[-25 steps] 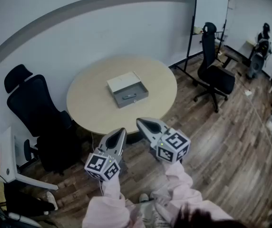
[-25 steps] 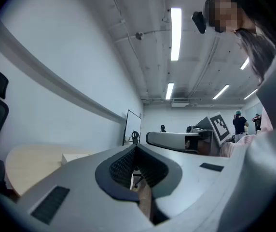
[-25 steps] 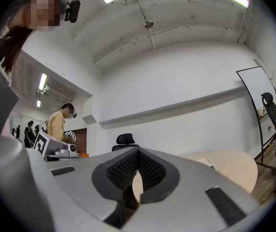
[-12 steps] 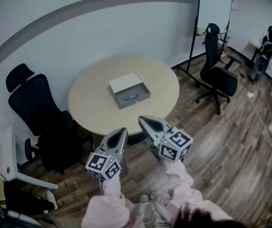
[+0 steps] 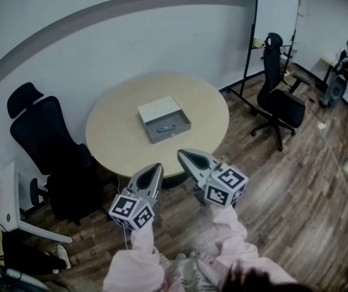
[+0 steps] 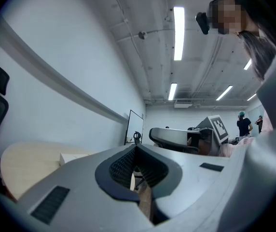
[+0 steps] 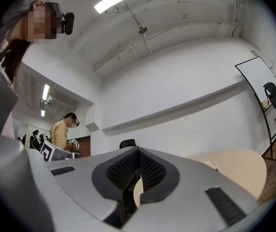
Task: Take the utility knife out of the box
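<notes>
An open grey box (image 5: pixel 169 130) with a white lid (image 5: pixel 157 108) lies in the middle of a round beige table (image 5: pixel 119 142). A small dark utility knife (image 5: pixel 166 128) rests inside it. My left gripper (image 5: pixel 156 170) and right gripper (image 5: pixel 183 156) are held side by side in front of me, short of the table's near edge, pointing toward it. Both are shut with nothing between the jaws. In the left gripper view the left gripper (image 6: pixel 135 147) shows its tips together, with the table (image 6: pixel 27 163) and box (image 6: pixel 73 157) beyond. The right gripper (image 7: pixel 138 152) is likewise shut.
A black office chair (image 5: pixel 46 139) stands left of the table, another (image 5: pixel 278 99) at the right by a whiteboard (image 5: pixel 274 23). A white desk (image 5: pixel 3 208) is at the near left. Other people (image 7: pixel 61 132) stand far behind on the wooden floor.
Both grippers have edged slightly toward the table, and the head view has shifted a little. The jaws stay shut. The box has not been touched.
</notes>
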`<control>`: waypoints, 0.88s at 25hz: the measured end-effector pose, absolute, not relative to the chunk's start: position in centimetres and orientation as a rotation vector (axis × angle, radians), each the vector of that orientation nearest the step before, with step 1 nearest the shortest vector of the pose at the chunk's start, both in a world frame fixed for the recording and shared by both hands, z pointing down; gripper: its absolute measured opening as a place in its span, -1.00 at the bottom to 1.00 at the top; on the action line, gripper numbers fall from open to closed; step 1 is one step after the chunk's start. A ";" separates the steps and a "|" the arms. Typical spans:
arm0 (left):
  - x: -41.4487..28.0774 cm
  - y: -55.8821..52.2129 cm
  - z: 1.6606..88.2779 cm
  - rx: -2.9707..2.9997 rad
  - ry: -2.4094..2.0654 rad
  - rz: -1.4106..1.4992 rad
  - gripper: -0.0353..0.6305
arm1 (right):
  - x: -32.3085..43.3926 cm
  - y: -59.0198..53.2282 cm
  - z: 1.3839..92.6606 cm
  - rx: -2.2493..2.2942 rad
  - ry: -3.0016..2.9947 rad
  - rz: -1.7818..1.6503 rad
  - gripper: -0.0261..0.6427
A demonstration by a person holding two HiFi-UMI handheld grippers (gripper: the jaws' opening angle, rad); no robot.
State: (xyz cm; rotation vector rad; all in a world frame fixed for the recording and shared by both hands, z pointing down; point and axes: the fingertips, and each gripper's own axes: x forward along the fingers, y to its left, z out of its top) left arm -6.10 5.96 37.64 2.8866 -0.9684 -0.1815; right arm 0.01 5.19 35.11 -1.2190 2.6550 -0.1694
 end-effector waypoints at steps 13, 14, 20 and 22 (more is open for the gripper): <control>-4.2 4.9 38.7 2.841 -1.005 -0.221 -0.89 | 1.9 3.9 37.1 -1.210 2.706 -0.207 -0.93; -4.1 4.8 38.7 2.843 -1.006 -0.218 -0.89 | 2.0 3.8 37.1 -1.210 2.706 -0.209 -0.93; -3.5 3.6 38.9 2.857 -1.006 -0.176 -0.89 | 2.7 2.4 37.6 -1.217 2.694 -0.224 -0.93; -3.6 3.2 38.9 2.860 -1.006 -0.167 -0.89 | 2.7 2.0 37.7 -1.219 2.691 -0.232 -0.93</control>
